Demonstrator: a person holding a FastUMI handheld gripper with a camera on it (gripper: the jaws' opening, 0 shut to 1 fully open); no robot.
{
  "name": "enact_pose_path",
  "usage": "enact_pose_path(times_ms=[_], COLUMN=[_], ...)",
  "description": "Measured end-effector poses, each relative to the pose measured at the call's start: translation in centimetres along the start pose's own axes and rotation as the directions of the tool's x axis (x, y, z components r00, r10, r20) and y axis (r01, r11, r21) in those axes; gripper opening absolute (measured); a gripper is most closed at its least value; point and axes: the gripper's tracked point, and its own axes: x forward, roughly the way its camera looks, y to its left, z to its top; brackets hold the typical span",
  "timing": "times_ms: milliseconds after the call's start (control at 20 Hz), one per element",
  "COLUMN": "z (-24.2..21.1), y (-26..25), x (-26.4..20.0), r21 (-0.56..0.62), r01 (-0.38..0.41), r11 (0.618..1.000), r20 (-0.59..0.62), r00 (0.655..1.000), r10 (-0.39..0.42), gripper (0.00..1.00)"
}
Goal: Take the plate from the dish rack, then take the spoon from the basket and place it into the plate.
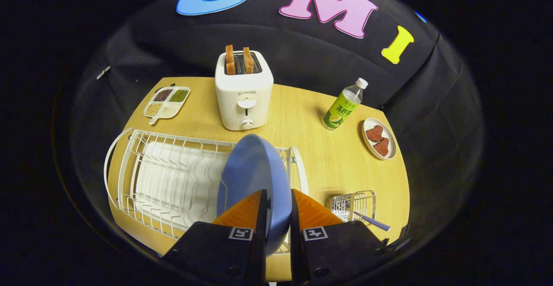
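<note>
Now your claw [276, 210] pinches the blue plate [254, 178] by its rim, on edge over the dish rack's [164, 178] right end. Bare worktop [319, 156] lies at one o'clock; the spoon [372, 221] in its wire basket [352, 204] sits at three o'clock, handle pointing right.

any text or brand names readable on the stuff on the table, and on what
"SUPOR": on the front of the white toaster, faint, best reading.
Bottle label: printed characters, too small and blurred to read.
Square black-and-white markers on the gripper: patterns, not text. Its fingers are shut on the rim of the blue plate over the dish rack.
Nothing else on the table carries legible text.
</note>
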Motion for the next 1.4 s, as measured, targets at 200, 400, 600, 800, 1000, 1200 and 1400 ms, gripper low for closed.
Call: enact_pose_path(times_ms=[200, 400, 600, 800, 1000, 1200, 1400], z=[1.3, 3.6, 4.2, 4.1, 2.7, 0.2, -3.3], y=[0.3, -0.3, -0.7, -2.7, -5.4, -9.1, -13.9], x=[-0.7, -1.7, -3.0, -4.6, -7.0, -9.0, -10.1], r21=[-0.063, -0.095, -0.035, 0.011, 0.077, 0.137, 0.153], r01=[0.055, 0.098, 0.019, -0.052, -0.159, -0.252, -0.262], r11=[0.996, 0.991, 0.999, 0.999, 0.984, 0.958, 0.953], r20=[0.015, 0.089, 0.13, 0.173, 0.219, 0.245, 0.251], r00=[0.998, 0.992, 0.991, 0.984, 0.966, 0.946, 0.943], r10=[-0.054, -0.09, -0.015, 0.049, 0.139, 0.213, 0.219], gripper=[0.25, 0.25, 0.23, 0.22, 0.21, 0.21, 0.21])
